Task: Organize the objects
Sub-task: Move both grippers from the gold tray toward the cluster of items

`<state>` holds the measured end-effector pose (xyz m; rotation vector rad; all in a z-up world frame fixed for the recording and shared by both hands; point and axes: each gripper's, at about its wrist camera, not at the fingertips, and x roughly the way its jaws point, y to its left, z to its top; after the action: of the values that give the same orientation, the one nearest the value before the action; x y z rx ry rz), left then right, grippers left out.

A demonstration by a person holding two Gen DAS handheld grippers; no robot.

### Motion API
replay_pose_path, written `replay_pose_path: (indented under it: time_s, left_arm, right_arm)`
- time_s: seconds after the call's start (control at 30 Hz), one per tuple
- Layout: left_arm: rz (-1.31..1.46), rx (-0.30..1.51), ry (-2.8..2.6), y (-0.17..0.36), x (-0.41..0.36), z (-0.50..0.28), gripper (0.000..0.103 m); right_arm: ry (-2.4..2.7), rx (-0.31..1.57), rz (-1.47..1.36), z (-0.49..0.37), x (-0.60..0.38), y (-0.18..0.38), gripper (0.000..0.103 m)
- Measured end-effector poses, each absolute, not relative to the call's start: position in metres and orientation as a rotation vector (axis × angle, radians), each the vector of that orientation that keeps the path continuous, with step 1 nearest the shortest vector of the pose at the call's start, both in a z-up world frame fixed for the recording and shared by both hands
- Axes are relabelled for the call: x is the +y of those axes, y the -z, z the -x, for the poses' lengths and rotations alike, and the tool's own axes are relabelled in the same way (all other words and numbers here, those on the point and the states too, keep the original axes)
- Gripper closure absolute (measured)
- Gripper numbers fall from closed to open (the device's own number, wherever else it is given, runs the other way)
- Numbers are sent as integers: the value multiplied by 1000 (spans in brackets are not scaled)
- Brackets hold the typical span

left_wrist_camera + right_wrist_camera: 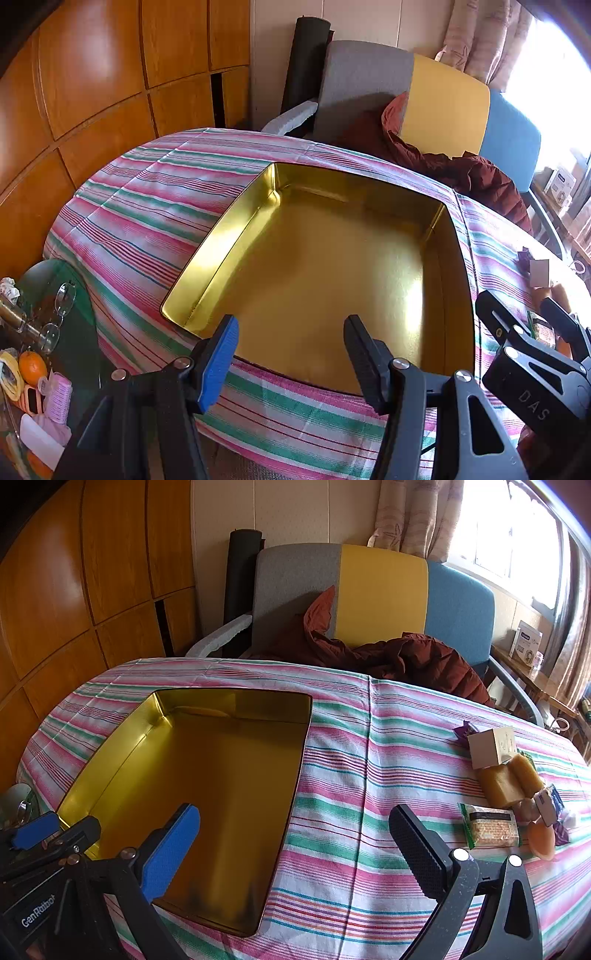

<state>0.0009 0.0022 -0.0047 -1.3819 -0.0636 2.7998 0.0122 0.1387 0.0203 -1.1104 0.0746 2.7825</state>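
An empty gold tin box lies open on the striped tablecloth. My left gripper hangs over the tin's near edge, open, with nothing between its blue and black fingers. My right gripper stands wide open over the cloth at the right edge of the tin, also empty. To its right lies a cluster of small items: a white carton, yellow-brown blocks, a cracker packet, a purple wrapper and an orange round piece. Each gripper shows in the other's view: right gripper, left gripper.
A grey, yellow and blue armchair with a rust-red jacket stands behind the table. A glass side table on the left holds spectacles, an orange and small things. Wooden panels line the left wall.
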Motion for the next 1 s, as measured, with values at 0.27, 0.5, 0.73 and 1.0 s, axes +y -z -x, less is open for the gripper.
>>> replay_pose_path:
  time_s: [0.27,0.5,0.73,1.0]
  left_arm:
    - [1384,-58,-2799,5,2,-2,43]
    - [1392,-99,-2752,7,6,-5,43]
    - [1309,-240,-2552,13,17,-17,43]
    - [1203,-68,-2460,8,64,-41,43]
  right_arm:
    - [-2783,82,1101,-15,141,-21,0]
    - [-2799,105,1046,-22,149,-27,0]
    - [-2817,222,1091,-25,187,-17,0]
    - [-2614,278,1052,-56,267,4,0]
